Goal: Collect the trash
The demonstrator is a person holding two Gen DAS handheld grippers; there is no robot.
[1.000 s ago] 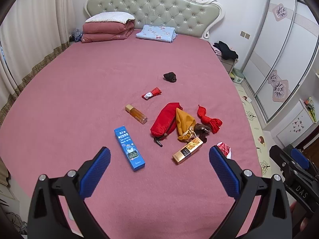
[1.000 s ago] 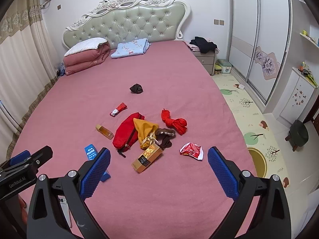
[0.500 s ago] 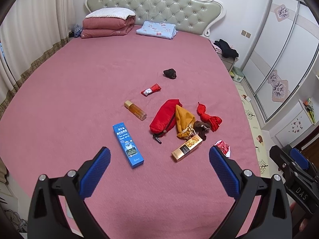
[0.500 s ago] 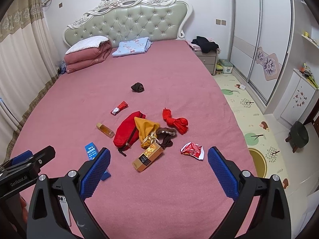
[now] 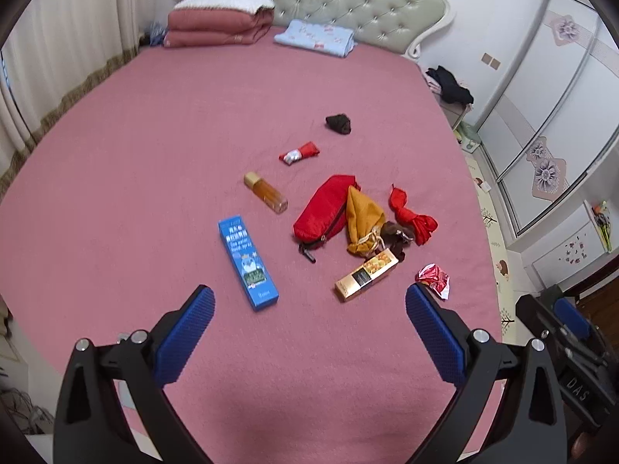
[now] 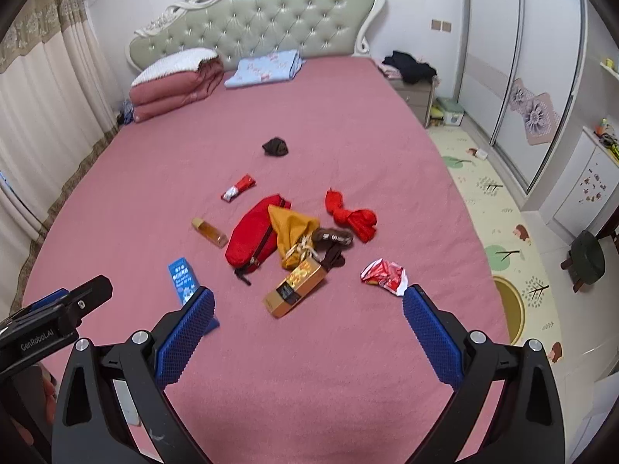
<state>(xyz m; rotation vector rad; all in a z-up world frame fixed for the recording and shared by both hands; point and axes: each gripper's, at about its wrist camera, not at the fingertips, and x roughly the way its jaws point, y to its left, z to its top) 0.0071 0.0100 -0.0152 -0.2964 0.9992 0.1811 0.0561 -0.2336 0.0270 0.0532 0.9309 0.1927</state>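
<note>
Litter lies on the pink bed (image 5: 135, 162): a blue box (image 5: 247, 261) (image 6: 183, 280), a gold box (image 5: 366, 274) (image 6: 296, 288), a crumpled red-and-white wrapper (image 5: 433, 277) (image 6: 385, 273), an amber bottle (image 5: 266, 192) (image 6: 209, 232), a small red tube (image 5: 300, 153) (image 6: 238, 188), a red pouch (image 5: 323, 212) (image 6: 253, 237), a mustard drawstring bag (image 5: 361, 218) (image 6: 294, 230), a red cloth (image 5: 412, 216) (image 6: 352, 216) and a dark wad (image 5: 339, 123) (image 6: 275, 147). My left gripper (image 5: 309, 309) and right gripper (image 6: 307, 309) are open, empty, above the near bed.
A folded quilt (image 5: 216, 27) and blue pillow (image 5: 315, 36) lie by the headboard. A nightstand with dark clothes (image 6: 412, 77), wardrobe doors (image 6: 518, 58), a play mat (image 6: 495, 201) and a dark stool (image 6: 586, 259) stand right of the bed.
Both grippers have drifted slightly forward and lower over the bed, so the pile of items appears a little nearer. Jaws stay open; nothing on the bed moved.
</note>
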